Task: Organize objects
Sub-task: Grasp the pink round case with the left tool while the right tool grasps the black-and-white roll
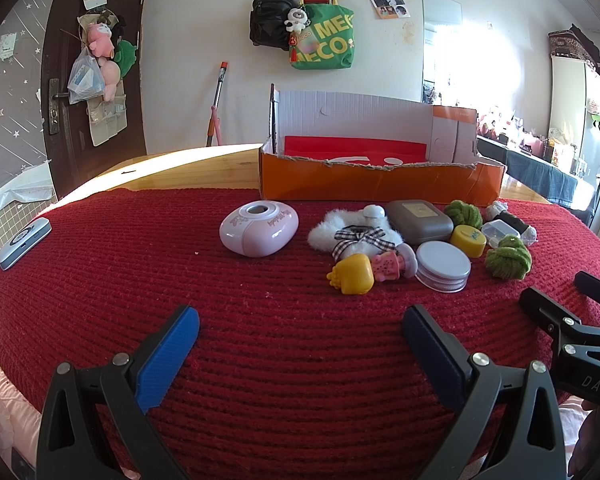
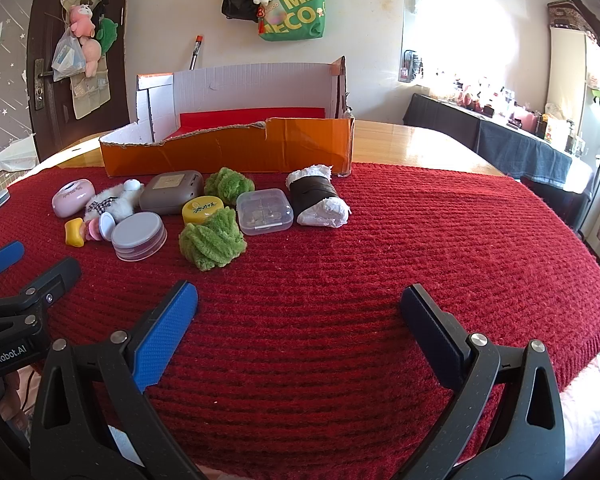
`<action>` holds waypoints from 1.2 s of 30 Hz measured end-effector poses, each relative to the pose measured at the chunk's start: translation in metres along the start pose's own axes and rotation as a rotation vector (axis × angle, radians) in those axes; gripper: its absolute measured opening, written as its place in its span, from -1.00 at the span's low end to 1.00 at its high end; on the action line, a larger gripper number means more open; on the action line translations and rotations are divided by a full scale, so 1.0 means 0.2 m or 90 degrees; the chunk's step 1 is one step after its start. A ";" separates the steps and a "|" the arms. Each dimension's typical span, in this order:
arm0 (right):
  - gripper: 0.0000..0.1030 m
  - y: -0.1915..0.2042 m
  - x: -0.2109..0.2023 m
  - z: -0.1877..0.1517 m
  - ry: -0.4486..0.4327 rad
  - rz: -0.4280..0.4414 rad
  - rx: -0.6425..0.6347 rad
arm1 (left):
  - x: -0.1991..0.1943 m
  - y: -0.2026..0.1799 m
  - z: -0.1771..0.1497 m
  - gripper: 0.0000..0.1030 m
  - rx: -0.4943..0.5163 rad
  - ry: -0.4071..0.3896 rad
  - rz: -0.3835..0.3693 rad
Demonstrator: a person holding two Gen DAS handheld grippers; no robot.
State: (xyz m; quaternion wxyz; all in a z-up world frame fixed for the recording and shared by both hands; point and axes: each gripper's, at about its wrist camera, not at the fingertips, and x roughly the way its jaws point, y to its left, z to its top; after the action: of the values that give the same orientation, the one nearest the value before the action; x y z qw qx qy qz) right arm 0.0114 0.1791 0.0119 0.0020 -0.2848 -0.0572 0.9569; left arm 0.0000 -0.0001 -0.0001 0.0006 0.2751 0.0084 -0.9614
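Fingers: the left gripper stands with its blue-padded fingers spread wide, nothing between them, above bare mat. The right gripper likewise: fingers spread wide, nothing between them, over bare mat near the front edge.

Objects to organize, clustered on the mat just in front of the box:
- pale pink rounded plastic case with a hole on top, leftmost, a little apart from the rest;
- white fluffy plush piece with a checked ribbon bow;
- grey rounded-corner plastic case, behind the plush piece;
- yellow plastic toy, touching a small pink toy figure;
- round clear jar with a pale lid, just beside the pink figure;
- yellow round tin, beside the jar;
- two green woolly balls, one nearer, one farther;
- small clear plastic compartment box;
- dark roll with white crumpled ends, rightmost, lying tilted.

Container: open orange cardboard box with white inner walls and a red lining, front wall torn low, standing at the mat's far edge.

Surface: red ribbed knitted mat over a wooden table.

Surroundings: green tote bag and black bag hanging on the white wall; dark door at left.
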 end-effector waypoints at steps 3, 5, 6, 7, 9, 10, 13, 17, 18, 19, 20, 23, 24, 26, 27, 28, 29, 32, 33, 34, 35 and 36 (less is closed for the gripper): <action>1.00 0.00 0.00 0.00 0.000 0.000 0.000 | 0.00 0.00 0.00 1.00 0.000 0.000 0.000; 1.00 0.00 0.00 0.00 -0.001 0.000 0.001 | 0.00 0.00 0.00 1.00 0.000 0.000 0.000; 1.00 0.00 0.00 0.00 -0.001 0.000 0.000 | 0.00 0.00 0.00 1.00 0.000 0.000 0.000; 1.00 0.00 0.00 -0.01 0.000 -0.001 0.000 | 0.00 0.00 0.00 1.00 0.000 0.000 0.000; 1.00 0.00 0.01 -0.01 -0.001 -0.001 0.000 | 0.00 0.00 0.00 1.00 0.000 0.000 0.000; 1.00 0.00 0.01 -0.01 -0.001 -0.001 0.000 | 0.00 0.00 0.00 1.00 0.000 0.000 0.000; 1.00 0.00 0.01 -0.01 -0.001 0.000 0.001 | 0.00 0.00 0.00 1.00 0.000 0.000 0.000; 1.00 0.01 0.00 0.00 0.001 0.003 0.000 | 0.00 0.00 0.00 1.00 0.001 0.002 -0.003; 1.00 0.02 0.01 0.00 0.001 0.003 -0.001 | 0.00 0.00 0.00 1.00 0.002 0.003 -0.006; 1.00 0.01 0.01 0.00 0.000 0.004 -0.001 | 0.00 0.01 0.01 1.00 0.001 0.005 -0.007; 1.00 0.01 0.00 0.00 0.001 0.004 -0.001 | 0.00 0.02 0.01 1.00 0.002 0.007 -0.009; 1.00 0.00 0.00 0.02 0.010 0.005 0.000 | 0.02 0.02 0.03 1.00 0.004 0.012 -0.008; 1.00 -0.01 0.00 0.02 0.015 0.007 -0.001 | 0.02 0.02 0.04 1.00 0.004 0.015 -0.009; 1.00 -0.01 0.00 0.04 0.024 0.010 -0.004 | 0.03 0.02 0.07 1.00 0.003 0.028 -0.016; 1.00 -0.01 0.00 0.05 0.026 0.017 -0.003 | 0.03 0.03 0.08 1.00 0.000 0.027 -0.017; 1.00 -0.01 0.00 0.06 0.028 0.023 -0.003 | 0.02 0.03 0.11 1.00 -0.009 0.021 -0.007; 1.00 -0.01 0.00 0.08 0.029 0.026 -0.003 | 0.01 0.04 0.12 1.00 -0.006 0.016 -0.005; 1.00 -0.02 0.01 0.13 0.032 0.022 -0.008 | 0.00 0.06 0.20 1.00 0.009 0.016 -0.018; 1.00 -0.02 0.02 0.15 0.033 0.022 -0.008 | 0.00 0.07 0.21 1.00 0.010 0.017 -0.021; 1.00 -0.03 0.02 0.16 0.034 0.022 -0.006 | 0.00 0.08 0.24 1.00 0.011 0.019 -0.024; 1.00 -0.03 0.03 0.18 0.034 0.022 -0.005 | 0.00 0.09 0.25 1.00 0.014 0.023 -0.025; 1.00 -0.04 0.04 0.20 0.035 0.020 -0.006 | 0.01 0.09 0.26 1.00 0.017 0.029 -0.026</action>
State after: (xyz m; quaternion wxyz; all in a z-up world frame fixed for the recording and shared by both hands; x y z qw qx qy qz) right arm -0.0167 0.1823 0.0411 -0.0128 -0.3122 -0.0569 0.9482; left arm -0.0301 -0.0197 0.0432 -0.0225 0.2964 0.0014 -0.9548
